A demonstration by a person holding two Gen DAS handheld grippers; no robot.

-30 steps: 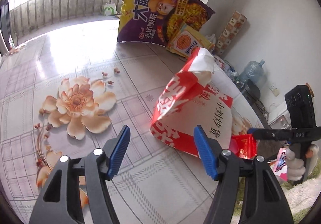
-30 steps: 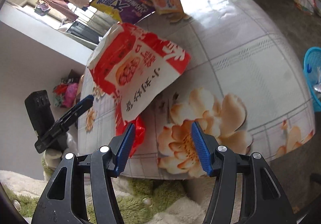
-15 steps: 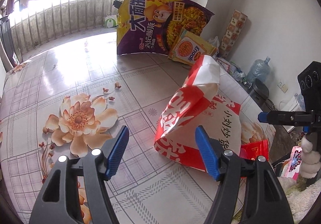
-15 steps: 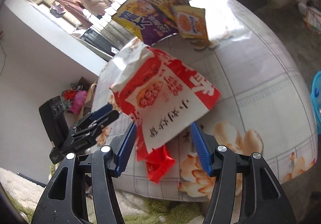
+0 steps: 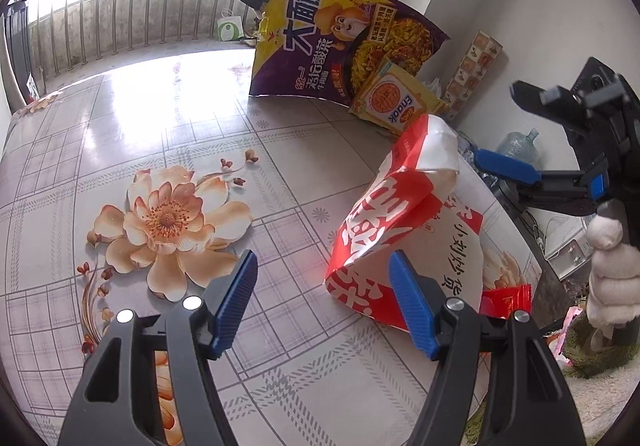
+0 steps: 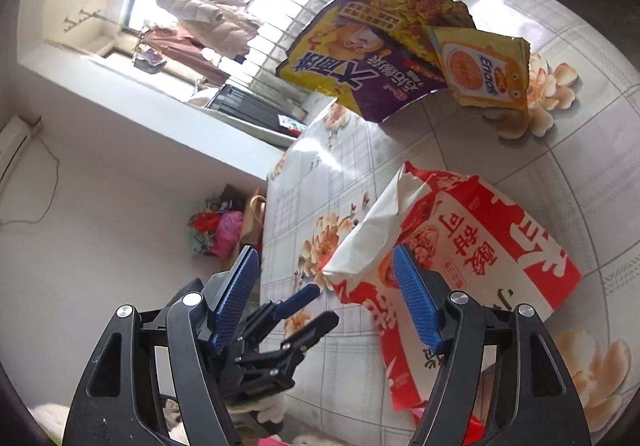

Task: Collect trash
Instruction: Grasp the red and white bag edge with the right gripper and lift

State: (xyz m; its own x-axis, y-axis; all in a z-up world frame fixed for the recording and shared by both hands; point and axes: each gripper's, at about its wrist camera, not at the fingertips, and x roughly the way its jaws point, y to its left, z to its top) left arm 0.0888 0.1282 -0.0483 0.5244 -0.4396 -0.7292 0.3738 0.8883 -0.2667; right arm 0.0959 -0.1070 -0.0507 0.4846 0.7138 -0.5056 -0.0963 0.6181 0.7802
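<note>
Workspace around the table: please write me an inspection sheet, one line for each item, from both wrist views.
Surface: table with a checked cloth printed with flowers.
Job's things: red and white bag lying crumpled near the table edge; small red wrapper partly under it; purple noodle bag and yellow snack packet at the far end.
Clutter: nothing else seen on the table.
Grippers: left gripper open, empty, low over the cloth beside the red and white bag; right gripper with jaws opening, nothing between them.
Cables: a thin wire on the wall.
Surroundings: barred window, water bottle on the floor, hanging coat.
</note>
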